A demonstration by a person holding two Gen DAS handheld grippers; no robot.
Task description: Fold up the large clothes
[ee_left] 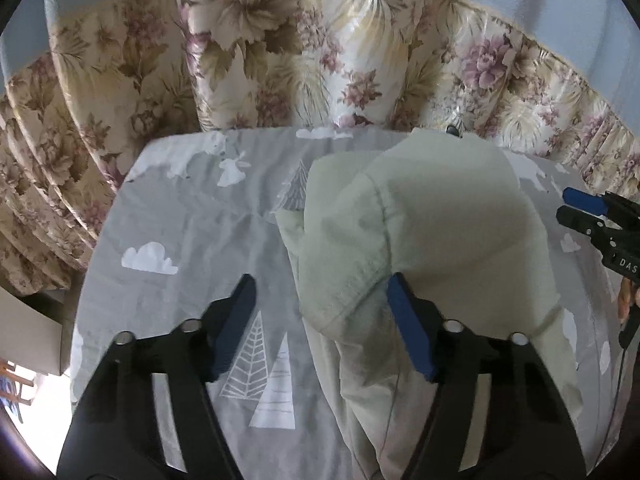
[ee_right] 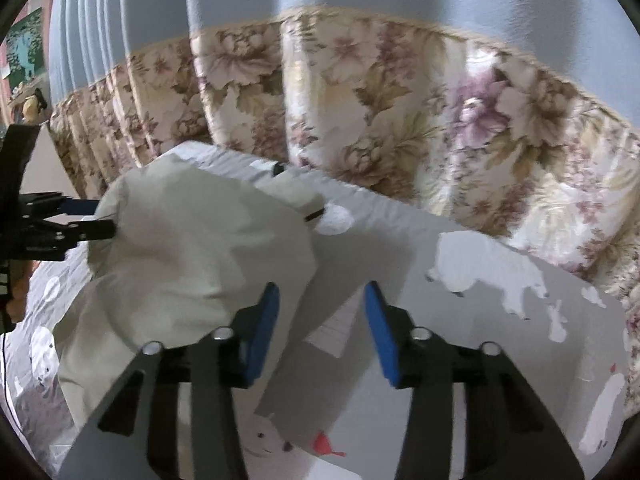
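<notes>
Curtain (ee_left: 280, 60): your floral drape with a pale blue upper band hangs right behind the table's far edge.
Table cover (ee_left: 180, 220): your grey cloth printed with white clouds, trees and bears spreads under the garment and reaches past it on every side.
Garment (ee_left: 420, 220): your pale cream piece of clothing lies bunched on the cover, humped in the middle, with its far end close to the curtain side; a seam runs over the hump.
Left gripper (ee_left: 322, 320): your jaws stand wide apart, holding nothing; the right blue pad (ee_left: 408, 332) lies against the garment's near fold, the left one over bare cover.
Right gripper (ee_right: 322, 332): your jaws are spread and clasp nothing; the left pad (ee_right: 262, 332) sits at the garment's edge, the other over the cover.
</notes>
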